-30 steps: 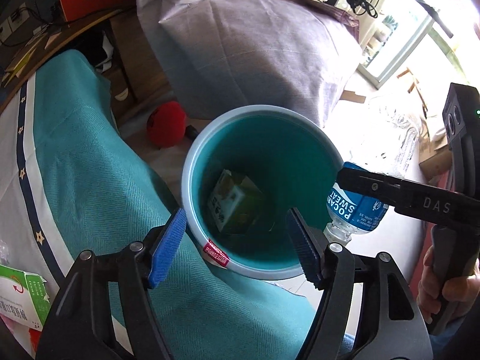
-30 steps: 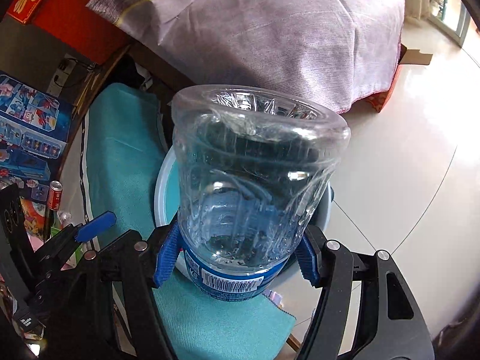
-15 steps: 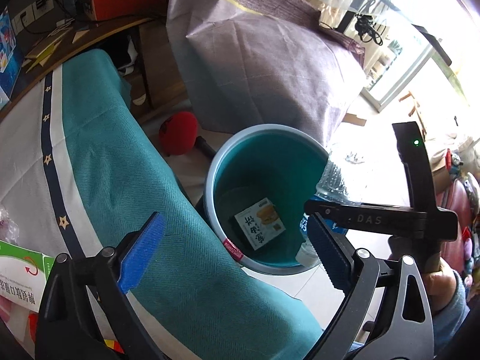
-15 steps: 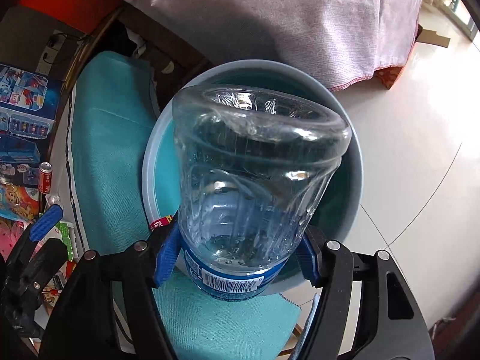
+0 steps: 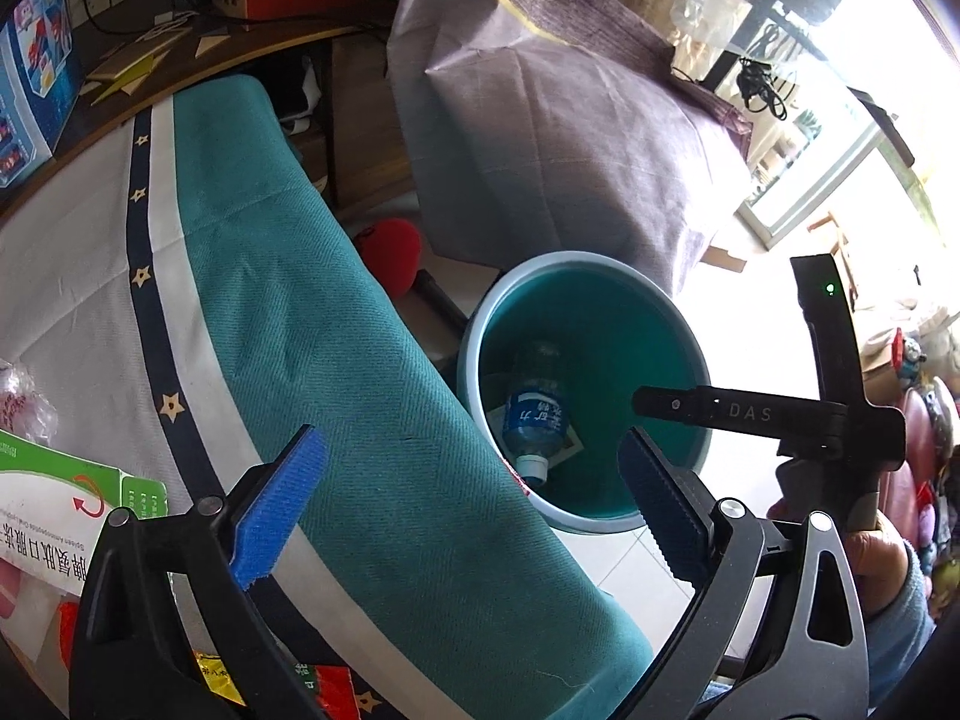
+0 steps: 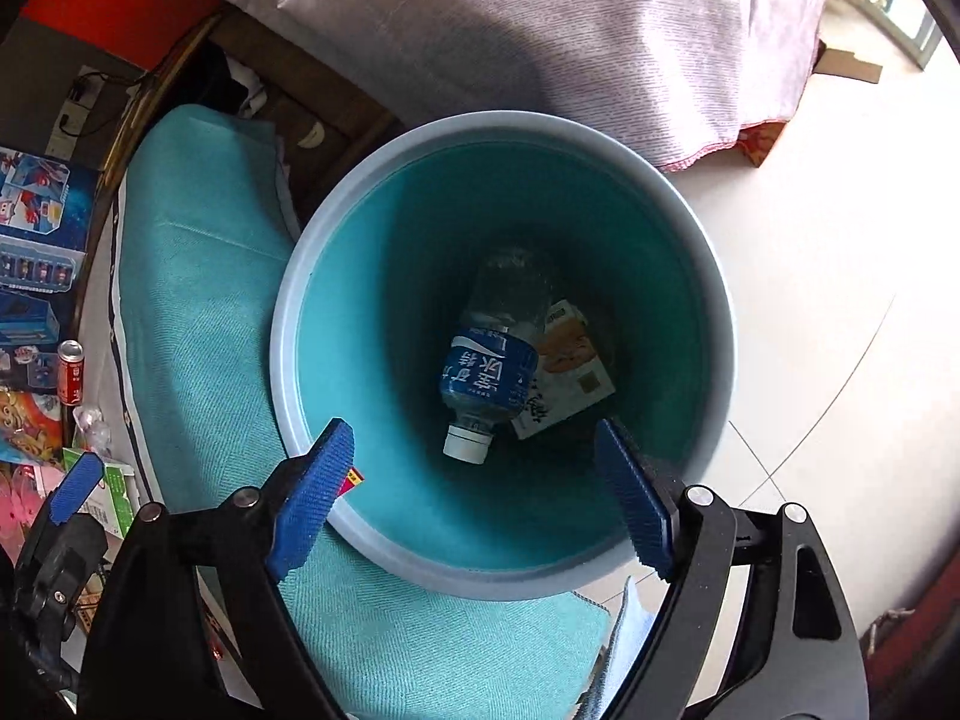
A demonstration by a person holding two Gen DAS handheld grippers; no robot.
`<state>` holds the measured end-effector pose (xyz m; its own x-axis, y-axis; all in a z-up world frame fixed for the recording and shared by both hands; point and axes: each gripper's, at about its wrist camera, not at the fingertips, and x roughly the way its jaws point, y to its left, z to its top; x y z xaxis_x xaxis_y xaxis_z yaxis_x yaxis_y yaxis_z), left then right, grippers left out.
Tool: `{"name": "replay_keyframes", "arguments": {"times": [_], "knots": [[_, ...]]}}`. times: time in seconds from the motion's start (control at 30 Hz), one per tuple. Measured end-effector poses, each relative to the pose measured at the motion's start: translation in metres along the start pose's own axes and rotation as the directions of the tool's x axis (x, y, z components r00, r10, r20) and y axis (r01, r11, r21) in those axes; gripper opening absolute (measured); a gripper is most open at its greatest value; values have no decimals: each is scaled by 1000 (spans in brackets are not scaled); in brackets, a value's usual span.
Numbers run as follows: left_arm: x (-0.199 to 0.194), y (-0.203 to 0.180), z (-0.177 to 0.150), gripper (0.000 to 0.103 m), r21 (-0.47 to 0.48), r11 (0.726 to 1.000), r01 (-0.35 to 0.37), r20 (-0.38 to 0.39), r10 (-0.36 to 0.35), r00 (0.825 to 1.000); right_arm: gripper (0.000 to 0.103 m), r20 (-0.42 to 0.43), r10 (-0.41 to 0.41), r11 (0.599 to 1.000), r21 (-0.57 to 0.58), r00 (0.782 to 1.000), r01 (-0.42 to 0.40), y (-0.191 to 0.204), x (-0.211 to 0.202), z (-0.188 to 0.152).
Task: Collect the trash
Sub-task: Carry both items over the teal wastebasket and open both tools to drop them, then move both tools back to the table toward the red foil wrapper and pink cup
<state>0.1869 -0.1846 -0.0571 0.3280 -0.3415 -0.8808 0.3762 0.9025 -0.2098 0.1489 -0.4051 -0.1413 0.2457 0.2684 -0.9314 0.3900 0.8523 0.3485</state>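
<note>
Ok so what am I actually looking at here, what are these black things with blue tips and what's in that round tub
These are two hand-held grabbing tools, no robot; a person holds one in each hand, and each carries a camera looking along its fingers. One picture comes from the left claw, the other from the right claw, which hangs over a blue bin on the floor. In the bin lie a plastic bottle with a blue label and a small carton. Neither claw holds anything: the left is open, and the right's jaws are opening with nothing between them. Beside the bin is a table under a teal cloth, with a green and white box on it.
</note>
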Motion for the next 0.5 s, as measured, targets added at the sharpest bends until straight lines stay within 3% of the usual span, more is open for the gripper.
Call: {"name": "replay_keyframes", "arguments": {"times": [0.5], "knots": [[-45,24,-31,98,-33,999,-9,59,11,998,84,48,-54,999,-7,997,54,9,-32,-22]]}}
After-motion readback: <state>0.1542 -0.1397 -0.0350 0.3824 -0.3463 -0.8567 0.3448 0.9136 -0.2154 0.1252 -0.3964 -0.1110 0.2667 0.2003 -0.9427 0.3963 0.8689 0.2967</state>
